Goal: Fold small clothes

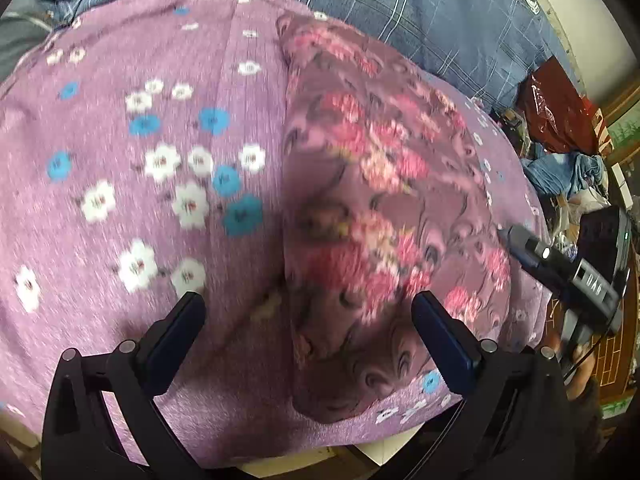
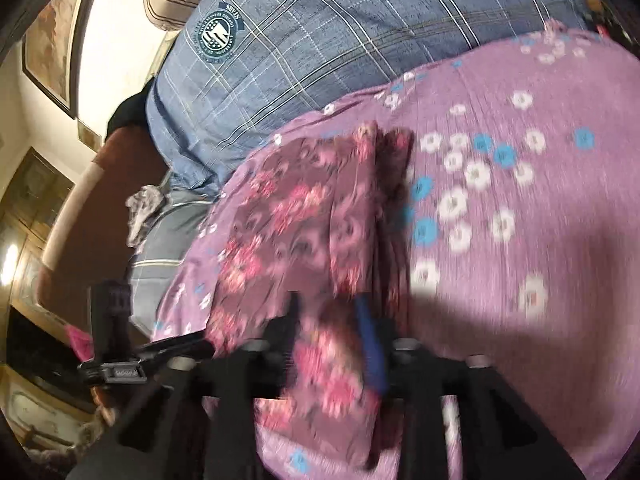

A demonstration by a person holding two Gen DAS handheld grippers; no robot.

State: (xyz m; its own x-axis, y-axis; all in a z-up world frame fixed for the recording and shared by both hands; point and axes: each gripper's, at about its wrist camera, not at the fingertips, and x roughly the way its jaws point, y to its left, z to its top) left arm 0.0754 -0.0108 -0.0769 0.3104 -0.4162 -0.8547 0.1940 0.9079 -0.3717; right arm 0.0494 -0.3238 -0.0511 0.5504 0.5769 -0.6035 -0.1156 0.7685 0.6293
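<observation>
The left tool (image 1: 308,306) hangs wide open over the folded floral garment (image 1: 380,200) lying on the purple flowered sheet (image 1: 120,140), while the right tool (image 2: 332,320) sits partly open with that garment's edge between its fingers.

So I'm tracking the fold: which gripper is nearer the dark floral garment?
Right. The right gripper has the garment between its jaws at the near edge. The left gripper is open just above it, with nothing in its jaws.
</observation>
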